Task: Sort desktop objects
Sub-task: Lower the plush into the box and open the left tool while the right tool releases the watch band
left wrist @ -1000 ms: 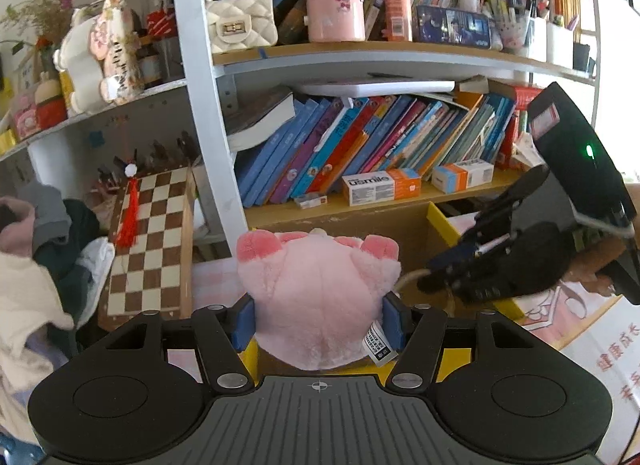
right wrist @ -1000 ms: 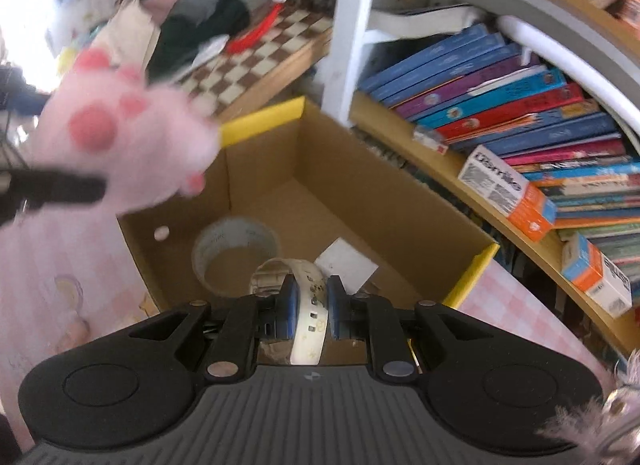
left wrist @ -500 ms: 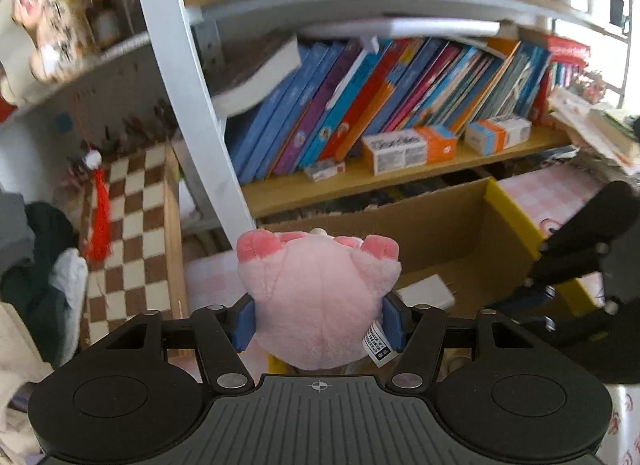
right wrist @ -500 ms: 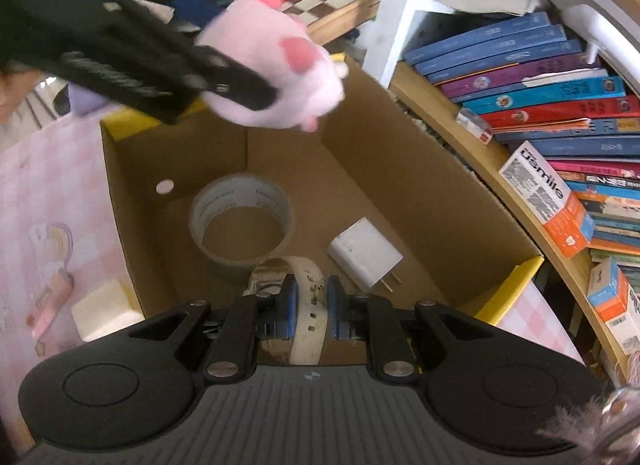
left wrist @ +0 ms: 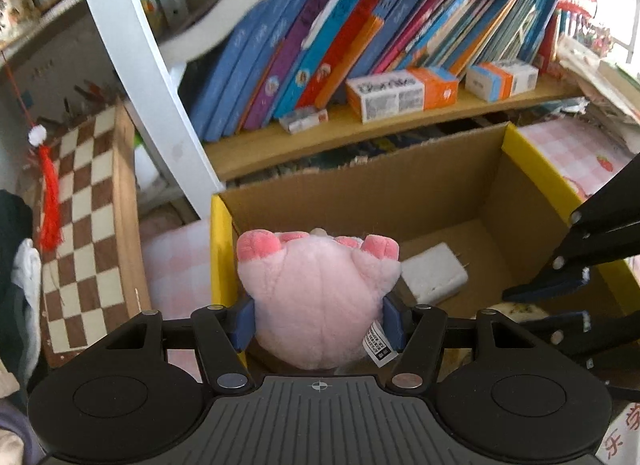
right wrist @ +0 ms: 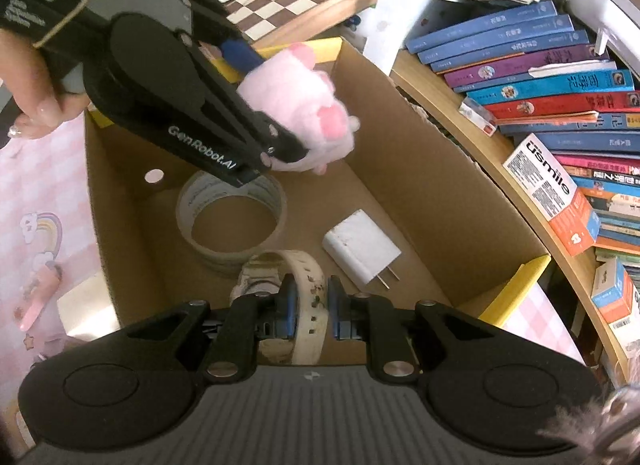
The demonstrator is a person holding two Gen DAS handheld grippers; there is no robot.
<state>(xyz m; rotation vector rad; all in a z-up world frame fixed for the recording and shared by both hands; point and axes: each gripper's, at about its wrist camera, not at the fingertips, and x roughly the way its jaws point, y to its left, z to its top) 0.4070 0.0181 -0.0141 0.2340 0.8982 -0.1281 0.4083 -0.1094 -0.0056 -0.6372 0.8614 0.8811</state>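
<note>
My left gripper is shut on a pink plush toy, held over the open cardboard box. The right wrist view shows that plush toy hanging above the box's far left part, with the left gripper around it. My right gripper is shut on a cream watch by its strap, low inside the box. On the box floor lie a roll of tape and a white charger; the charger also shows in the left wrist view.
A bookshelf with leaning books and small cartons stands right behind the box. A chessboard lies to the left. The pink checked tablecloth surrounds the box. A hand holds the left gripper's handle.
The left gripper carried the plush toy from beside the box to over its inside and tilted downward. The right gripper sank slightly into the box with the watch.
</note>
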